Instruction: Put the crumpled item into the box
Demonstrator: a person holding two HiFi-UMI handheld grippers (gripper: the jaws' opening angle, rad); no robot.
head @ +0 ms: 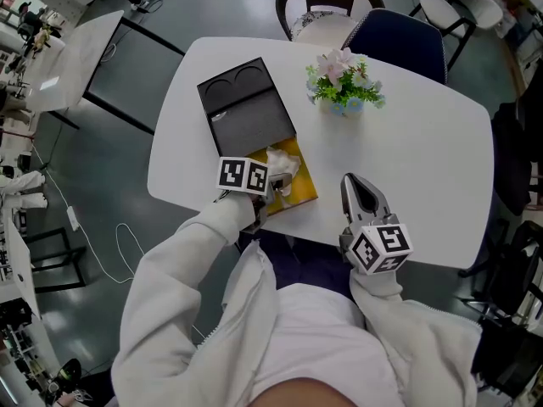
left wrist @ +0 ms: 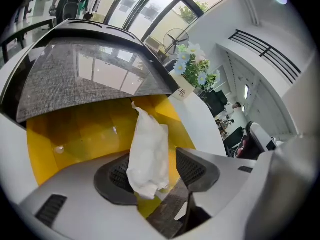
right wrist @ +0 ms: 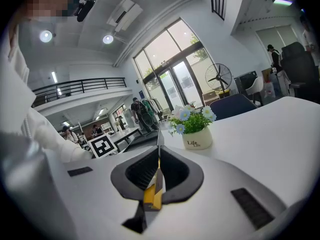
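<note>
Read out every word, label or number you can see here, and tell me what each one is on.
"Life Life": on the white flower pot, clearest in the right gripper view.
Small pale print on the black lid: too small to read.
Square markers: coded patterns, no words.

left gripper (head: 275,183) steeply downward, jaws apart; right gripper (head: 351,181) near level, jaws together

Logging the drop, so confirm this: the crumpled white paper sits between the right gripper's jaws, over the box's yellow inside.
Wrong on one point: the crumpled white paper sits between the jaws of the left gripper, not the right, over the yellow inside of the box. The left gripper view shows it; the right gripper has its jaws together.
</note>
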